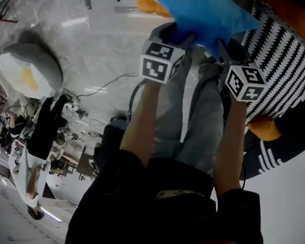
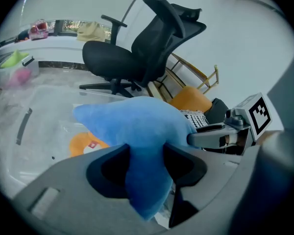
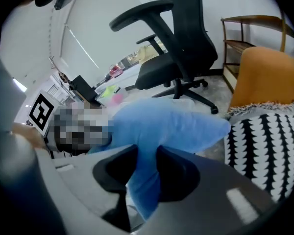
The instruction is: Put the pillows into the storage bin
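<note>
Currently the left tongs (image 2: pixel 146 166) are pinching one arm of the blue star pillow (image 2: pixel 137 121), the plush bunching into a narrow fold between the jaws. The right tongs (image 3: pixel 146 169) are squeezing another arm of the same pillow in the same way. Between them the pillow is hanging in the air ahead of the person, clear of the floor, with the black-and-white patterned storage bin (image 1: pixel 284 60) lying just to its right.

Both holds are catching only a thin fold of soft fabric, so a pull sideways, or the two tongs drifting apart, is likely to drag an arm out and leave the pillow dangling from one side. The star's free points are sticking out wide and may snag the bin's soft rim on the way over, folding the wall in or tipping it.

An orange pillow (image 1: pixel 264 128) is resting at the bin's edge, though whether inside is unclear, and it could be knocked aside. A fried-egg pillow (image 1: pixel 28 70) is waiting on the floor, well apart to the left.
</note>
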The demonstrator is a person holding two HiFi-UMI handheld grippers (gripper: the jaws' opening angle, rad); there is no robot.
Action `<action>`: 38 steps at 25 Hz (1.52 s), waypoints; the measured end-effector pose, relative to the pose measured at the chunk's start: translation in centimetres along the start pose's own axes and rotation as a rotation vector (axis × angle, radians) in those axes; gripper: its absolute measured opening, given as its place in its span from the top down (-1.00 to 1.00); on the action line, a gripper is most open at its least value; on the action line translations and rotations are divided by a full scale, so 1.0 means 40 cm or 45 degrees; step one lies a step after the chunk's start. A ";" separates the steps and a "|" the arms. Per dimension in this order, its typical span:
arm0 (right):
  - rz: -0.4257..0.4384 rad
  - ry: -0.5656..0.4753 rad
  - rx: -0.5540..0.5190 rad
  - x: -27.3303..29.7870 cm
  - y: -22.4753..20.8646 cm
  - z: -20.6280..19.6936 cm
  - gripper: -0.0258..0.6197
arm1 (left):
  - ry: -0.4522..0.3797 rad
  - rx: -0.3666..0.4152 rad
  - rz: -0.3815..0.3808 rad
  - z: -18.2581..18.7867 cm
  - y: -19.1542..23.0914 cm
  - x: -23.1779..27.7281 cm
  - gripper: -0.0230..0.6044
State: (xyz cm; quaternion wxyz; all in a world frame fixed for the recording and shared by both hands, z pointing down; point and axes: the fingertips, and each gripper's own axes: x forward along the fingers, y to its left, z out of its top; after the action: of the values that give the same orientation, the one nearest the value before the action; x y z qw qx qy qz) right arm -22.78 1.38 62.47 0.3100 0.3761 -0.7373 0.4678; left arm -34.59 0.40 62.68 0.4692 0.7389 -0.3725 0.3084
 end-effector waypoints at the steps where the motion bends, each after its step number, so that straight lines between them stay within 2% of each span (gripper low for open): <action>1: 0.015 0.018 -0.006 0.065 0.018 -0.011 0.52 | 0.005 -0.018 0.011 -0.024 0.063 0.010 0.20; 4: 0.051 0.071 -0.041 0.205 0.069 0.020 0.48 | 0.006 -0.085 0.034 -0.032 0.211 0.014 0.19; 6: 0.047 0.064 -0.048 0.256 0.079 0.055 0.37 | -0.017 -0.118 0.061 -0.014 0.273 0.016 0.17; 8: 0.032 0.032 -0.020 0.290 0.067 0.058 0.18 | -0.037 -0.132 0.136 -0.020 0.318 0.029 0.04; 11: 0.023 0.001 0.001 0.362 0.051 0.050 0.18 | -0.019 -0.108 0.294 -0.043 0.397 0.066 0.09; 12: 0.019 0.003 0.002 0.385 0.050 0.048 0.18 | -0.012 -0.105 0.297 -0.046 0.410 0.081 0.09; 16: 0.040 0.020 0.064 0.406 0.070 0.007 0.19 | 0.032 -0.119 0.168 -0.079 0.378 0.116 0.11; 20: 0.021 -0.011 0.146 0.282 0.033 -0.039 0.31 | 0.031 -0.078 0.081 -0.077 0.228 0.117 0.37; 21: 0.013 -0.026 0.163 0.229 0.015 -0.030 0.41 | 0.024 -0.068 0.063 -0.051 0.175 0.111 0.45; 25: -0.047 -0.116 0.211 -0.015 -0.057 0.072 0.59 | -0.013 -0.014 0.003 0.119 -0.039 0.074 0.73; 27: -0.089 -0.157 0.247 -0.121 -0.093 0.084 0.71 | -0.010 0.026 -0.024 0.166 -0.139 0.061 0.85; 28: -0.112 -0.196 0.269 -0.209 -0.118 0.084 0.74 | -0.012 0.065 -0.037 0.189 -0.226 0.046 0.88; 31: -0.186 -0.358 0.326 -0.571 -0.207 0.084 0.88 | -0.044 0.222 -0.091 0.272 -0.587 -0.031 0.89; 32: -0.205 -0.396 0.343 -0.660 -0.228 0.074 0.91 | -0.045 0.261 -0.108 0.284 -0.679 -0.048 0.89; 34: -0.236 -0.441 0.384 -0.762 -0.260 0.030 0.91 | -0.024 0.323 -0.143 0.271 -0.796 -0.051 0.89; 38: -0.301 -0.524 0.481 -0.868 -0.331 -0.088 0.91 | 0.024 0.443 -0.215 0.201 -0.953 -0.004 0.89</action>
State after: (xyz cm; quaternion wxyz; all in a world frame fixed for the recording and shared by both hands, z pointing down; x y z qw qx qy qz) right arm 7.00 10.09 41.75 0.1310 0.5970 -0.6358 0.4713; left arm -1.81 3.78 41.90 0.3621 0.8346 -0.2459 0.3344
